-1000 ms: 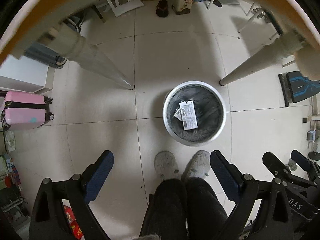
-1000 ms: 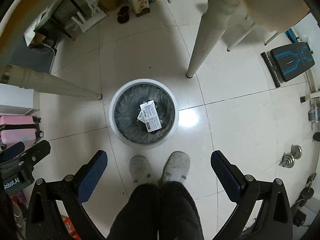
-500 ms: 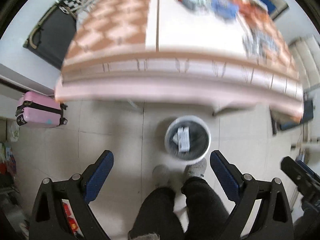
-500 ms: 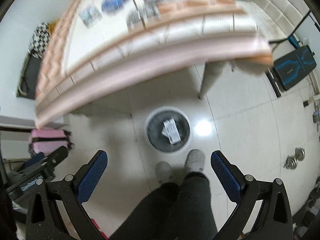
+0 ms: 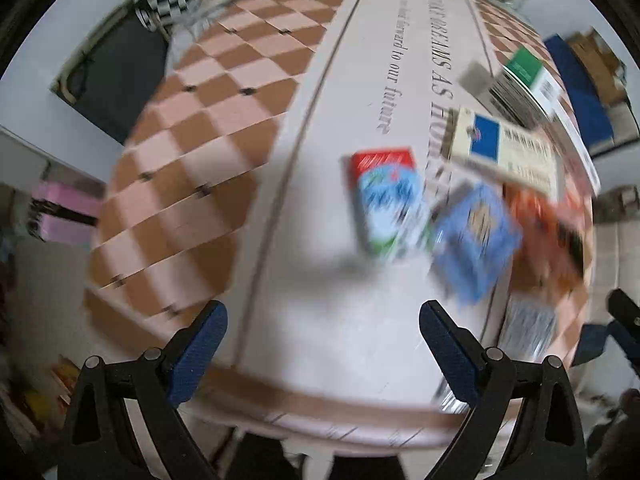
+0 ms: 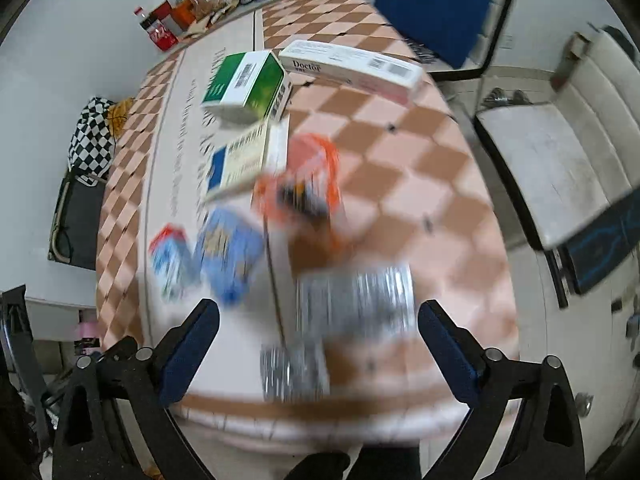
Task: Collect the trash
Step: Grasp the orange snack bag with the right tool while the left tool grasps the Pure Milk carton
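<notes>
my right gripper (image 6: 318, 338) hangs spread just before the silver packets (image 6: 356, 300) (blurred); the left gripper (image 5: 322, 338), also spread, lies farther.

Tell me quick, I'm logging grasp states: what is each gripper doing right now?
Left gripper: open, holding nothing, above the table.
Right gripper: open, holding nothing, above the blurred packets.

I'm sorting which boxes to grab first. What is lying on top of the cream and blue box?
In the right wrist view, the green and white box seems to overlap the far end of the cream and blue box; blur leaves contact unclear. Whatever lies beneath it on the table is covered.
</notes>
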